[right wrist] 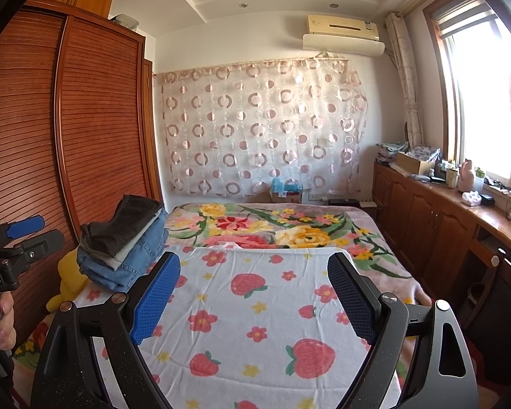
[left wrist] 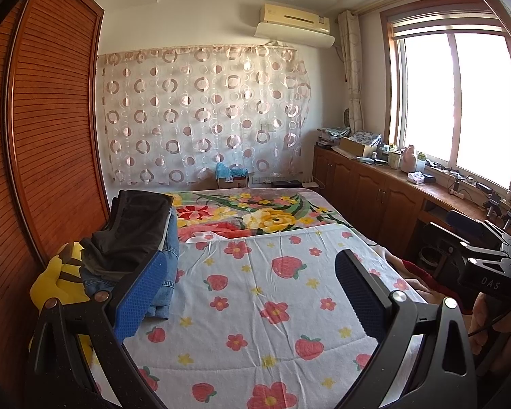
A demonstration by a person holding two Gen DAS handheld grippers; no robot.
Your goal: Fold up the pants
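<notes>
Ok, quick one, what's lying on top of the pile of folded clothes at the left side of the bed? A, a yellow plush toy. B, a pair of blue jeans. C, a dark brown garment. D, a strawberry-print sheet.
C: a dark brown garment lies on top of the pile, with blue jeans under it; the yellow plush toy sits beside the pile, which rests on the strawberry-print sheet.

My left wrist view hid the lower part of the pants stack (left wrist: 133,238) behind a blue pad, so I couldn't count the folded layers. The yellow plush toy (left wrist: 56,284) beside it was mostly covered by the stack and the gripper frame. The hand (right wrist: 4,320) on the left gripper's handle was cut off by the picture's edge. The clutter on the counter (right wrist: 460,184) was too small to identify.
</notes>
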